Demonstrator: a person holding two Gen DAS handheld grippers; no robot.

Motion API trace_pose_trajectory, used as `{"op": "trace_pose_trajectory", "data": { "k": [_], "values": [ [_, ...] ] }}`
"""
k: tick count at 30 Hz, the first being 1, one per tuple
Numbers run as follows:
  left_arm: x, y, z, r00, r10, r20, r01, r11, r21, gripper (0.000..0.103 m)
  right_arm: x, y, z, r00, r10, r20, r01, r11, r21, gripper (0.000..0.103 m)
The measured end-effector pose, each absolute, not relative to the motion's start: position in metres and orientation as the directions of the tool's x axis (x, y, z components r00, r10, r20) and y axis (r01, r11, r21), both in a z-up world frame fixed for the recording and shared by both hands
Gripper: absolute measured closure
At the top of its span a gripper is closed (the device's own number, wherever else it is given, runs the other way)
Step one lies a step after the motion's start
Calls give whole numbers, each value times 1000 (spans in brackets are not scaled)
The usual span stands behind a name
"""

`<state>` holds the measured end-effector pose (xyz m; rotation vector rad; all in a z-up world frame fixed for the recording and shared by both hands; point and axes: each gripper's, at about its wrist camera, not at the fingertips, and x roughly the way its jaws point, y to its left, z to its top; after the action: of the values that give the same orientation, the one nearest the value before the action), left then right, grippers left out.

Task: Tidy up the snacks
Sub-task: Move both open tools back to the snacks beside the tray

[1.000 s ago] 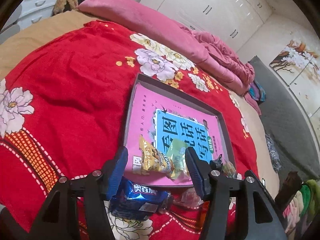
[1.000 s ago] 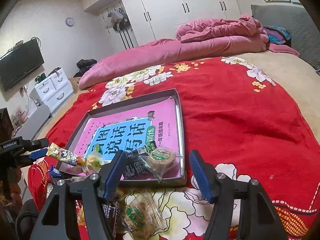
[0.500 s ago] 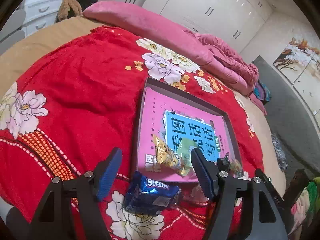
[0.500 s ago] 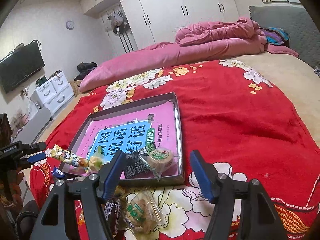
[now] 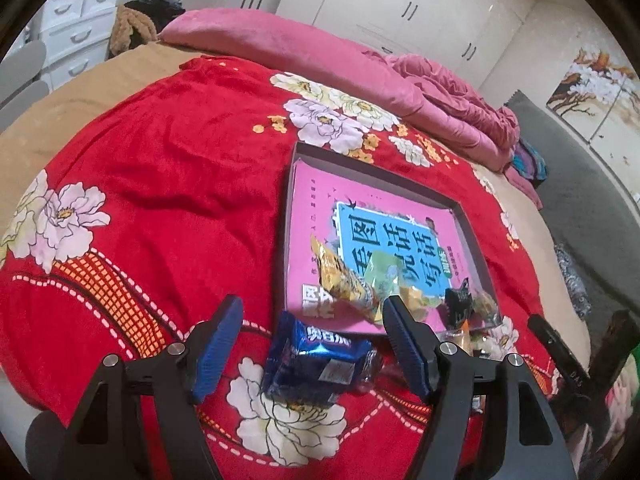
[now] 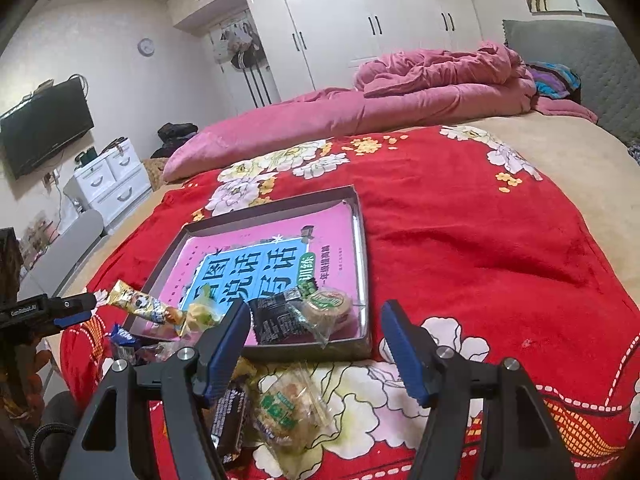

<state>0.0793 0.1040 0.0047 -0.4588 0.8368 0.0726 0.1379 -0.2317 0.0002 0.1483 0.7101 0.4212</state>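
Red floral blanket (image 5: 168, 184) covers the bed under both my grippers; pink quilt (image 6: 400, 96) bunched along its far side. Grey shallow tray (image 6: 362, 240) lies flat on the blanket, its floor covered by a pink book (image 5: 320, 200) with a blue title panel.

Inside the tray, near edge: yellow snack bar (image 5: 340, 280), its one end overhanging the tray's rim in the right wrist view; green-yellow wrapped sweet (image 5: 384, 276) touching it; black packet (image 6: 276, 320); round cake with green label (image 6: 326, 304) just beside the black packet.

Outside the tray, on the blanket: blue biscuit pack (image 5: 316, 356), clear-wrapped cake with green print (image 6: 284, 404), dark bar (image 6: 228, 416) next to it.

My left gripper (image 5: 312, 344): jaws wide, holding nothing; the blue biscuit pack lies between the fingers, touching neither.

My right gripper (image 6: 316, 344): jaws wide, empty, above the clear-wrapped cake and dark bar, near the tray's front rim.
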Motion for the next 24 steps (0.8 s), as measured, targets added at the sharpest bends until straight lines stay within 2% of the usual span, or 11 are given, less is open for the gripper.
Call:
{"op": "trace_pose_trajectory", "data": {
  "k": [24],
  "values": [
    [64, 92, -1, 652, -117, -749, -215, 919, -331, 29, 104, -196, -6, 613, 420, -669, -410, 893, 186, 36]
  ]
}}
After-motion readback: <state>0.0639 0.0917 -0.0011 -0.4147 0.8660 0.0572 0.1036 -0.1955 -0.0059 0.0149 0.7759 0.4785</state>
